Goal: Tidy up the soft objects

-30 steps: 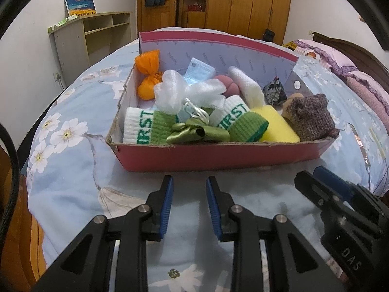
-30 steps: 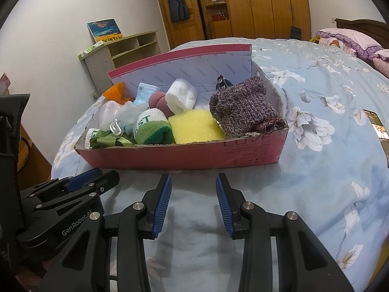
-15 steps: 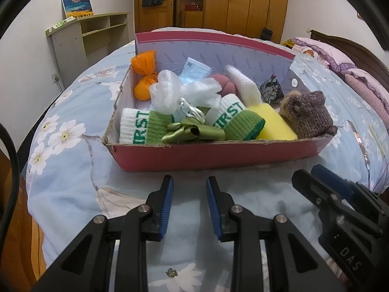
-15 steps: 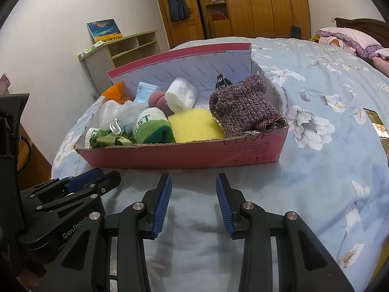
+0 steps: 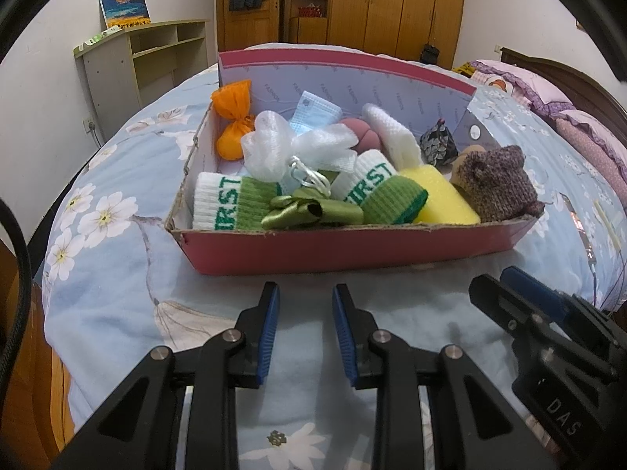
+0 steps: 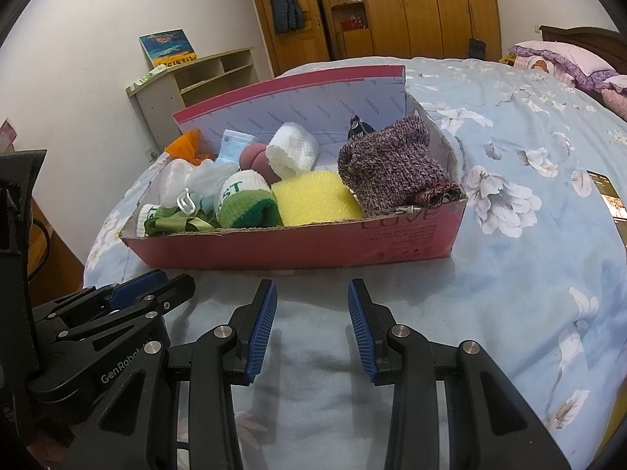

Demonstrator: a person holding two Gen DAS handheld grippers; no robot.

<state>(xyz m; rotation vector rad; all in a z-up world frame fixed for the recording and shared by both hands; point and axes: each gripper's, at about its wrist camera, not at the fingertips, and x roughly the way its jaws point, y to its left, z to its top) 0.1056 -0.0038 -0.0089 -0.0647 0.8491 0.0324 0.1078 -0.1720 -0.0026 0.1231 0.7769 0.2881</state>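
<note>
A pink cardboard box (image 5: pixel 352 250) (image 6: pixel 298 248) sits on the bed, filled with soft things: an orange mesh pouch (image 5: pixel 234 119), a white bath puff (image 5: pixel 274 149), green-and-white socks (image 5: pixel 231 205) (image 6: pixel 245 199), a green ribbon (image 5: pixel 309 213), a yellow sponge (image 5: pixel 439 199) (image 6: pixel 313 196), a purple knit piece (image 5: pixel 495 184) (image 6: pixel 392 164), a blue face mask (image 5: pixel 313 111) and a white cloth (image 5: pixel 392 137). My left gripper (image 5: pixel 305 305) stands open just short of the box's front wall, nothing between its pads. My right gripper (image 6: pixel 311 309) is also open and empty, beside it.
The bed has a light blue floral cover (image 6: pixel 509 196). A phone-like flat object (image 6: pixel 613 199) lies on it at the right. Pillows (image 5: pixel 548 98) lie at the headboard. A low shelf unit (image 5: pixel 149 58) and wooden wardrobes (image 5: pixel 372 0) stand against the walls.
</note>
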